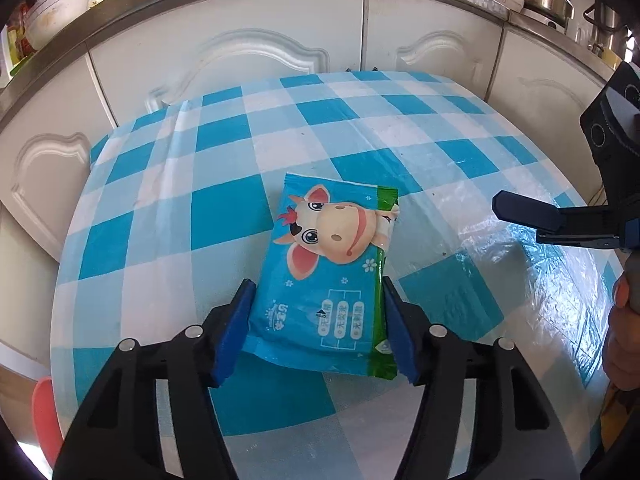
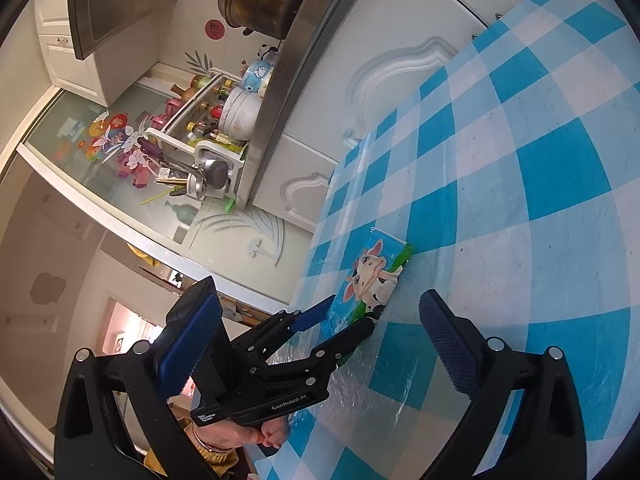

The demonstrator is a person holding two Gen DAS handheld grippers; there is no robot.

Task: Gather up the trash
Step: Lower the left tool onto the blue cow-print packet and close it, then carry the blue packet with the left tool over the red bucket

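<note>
Wipes pack [image 1: 326, 276]: soft, light, slippery film; best grasped across long edges.
Left gripper [image 1: 318, 326]: fingers pressing both pack sides.
Right gripper [image 2: 320, 356]: fingers wide, empty.

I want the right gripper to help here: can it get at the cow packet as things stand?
Probably not cleanly. The right gripper is open and empty, but the left gripper already straddles the cow packet at its near end; only its far end lies free.
</note>
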